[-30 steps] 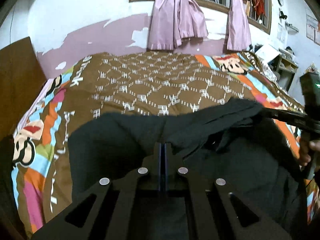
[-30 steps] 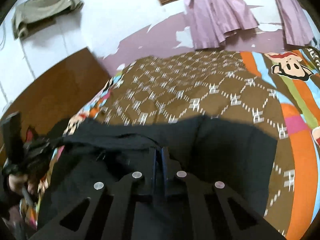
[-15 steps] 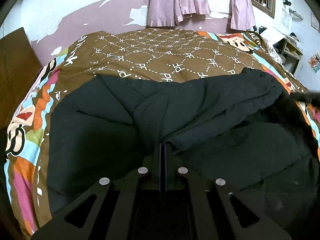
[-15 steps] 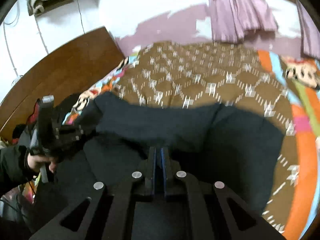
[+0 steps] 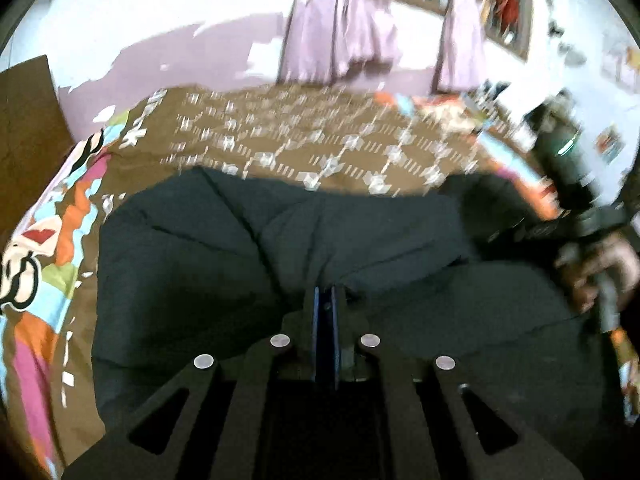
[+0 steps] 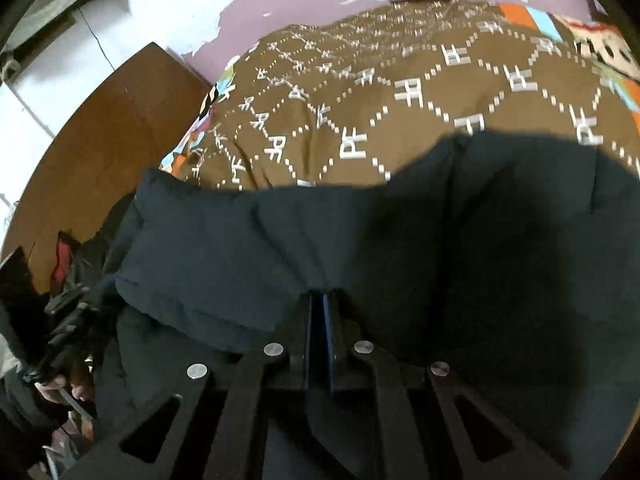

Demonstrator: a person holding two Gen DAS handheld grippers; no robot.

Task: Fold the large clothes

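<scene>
left gripper (image 5: 325, 300): closed on dark garment (image 5: 240, 248) fold, frame centre | right gripper (image 6: 320, 304): closed on same garment | garment lies on patterned bedspread (image 6: 400, 92)

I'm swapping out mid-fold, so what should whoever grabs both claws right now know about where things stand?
Left claw: shut on the dark garment, pinching a fold at its near edge.
Right claw: shut on the same dark garment, also near the fold line.
The garment lies spread across the patterned bedspread, its far part doubled over toward you, with a thick rolled edge between the two claws.
Done: first fold looks started, both edges gripped.
Left: probably lay the gripped edge down flat, release, smooth it, then fold again. The left view is motion-blurred, so check your grip first.
</scene>
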